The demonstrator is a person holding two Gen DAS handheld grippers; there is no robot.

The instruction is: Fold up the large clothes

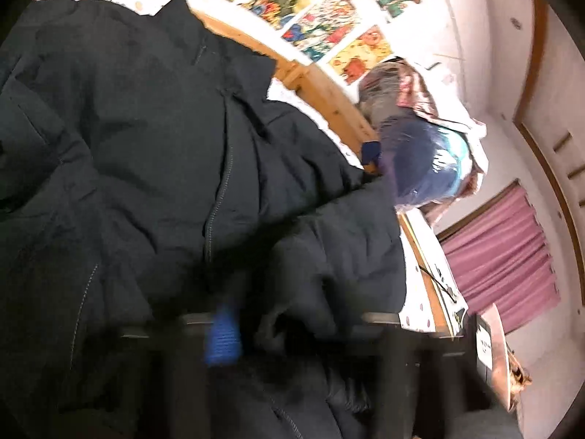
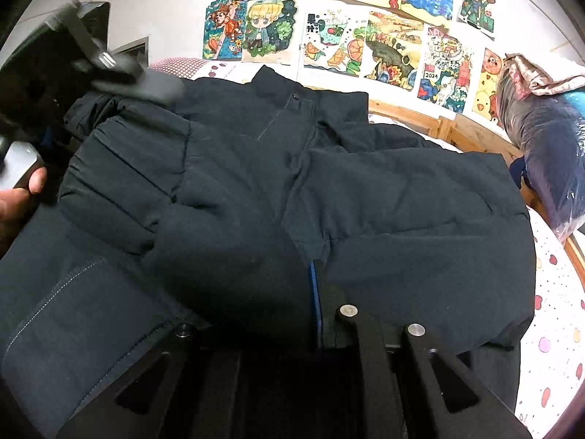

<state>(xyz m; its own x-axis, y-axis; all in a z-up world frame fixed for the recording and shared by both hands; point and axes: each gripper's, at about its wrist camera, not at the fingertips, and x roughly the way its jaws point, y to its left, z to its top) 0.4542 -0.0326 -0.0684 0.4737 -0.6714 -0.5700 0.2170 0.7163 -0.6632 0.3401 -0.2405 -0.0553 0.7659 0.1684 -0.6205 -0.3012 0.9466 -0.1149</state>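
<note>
A large dark navy padded jacket [image 2: 237,183] lies spread on the bed, collar toward the wall, with both sleeves folded in over its front. My right gripper [image 2: 321,292] is at the near hem by the zip, shut on a fold of the jacket, and only a thin edge of its blue pad shows. In the left wrist view the jacket [image 1: 146,146] fills the frame. My left gripper [image 1: 241,329] is blurred, one blue pad [image 1: 223,333] pressed against bunched jacket cloth, the other finger hidden under it. The left tool's body [image 2: 73,58] and a hand [image 2: 22,197] sit at the jacket's left side.
Colourful drawings [image 2: 329,36] cover the wall behind the wooden bed frame [image 2: 457,124]. A plastic-wrapped bundle of bedding [image 2: 541,139] lies at the right end. The dotted white sheet [image 2: 548,311] shows to the right of the jacket. A pink curtain [image 1: 504,252] hangs beyond the bed.
</note>
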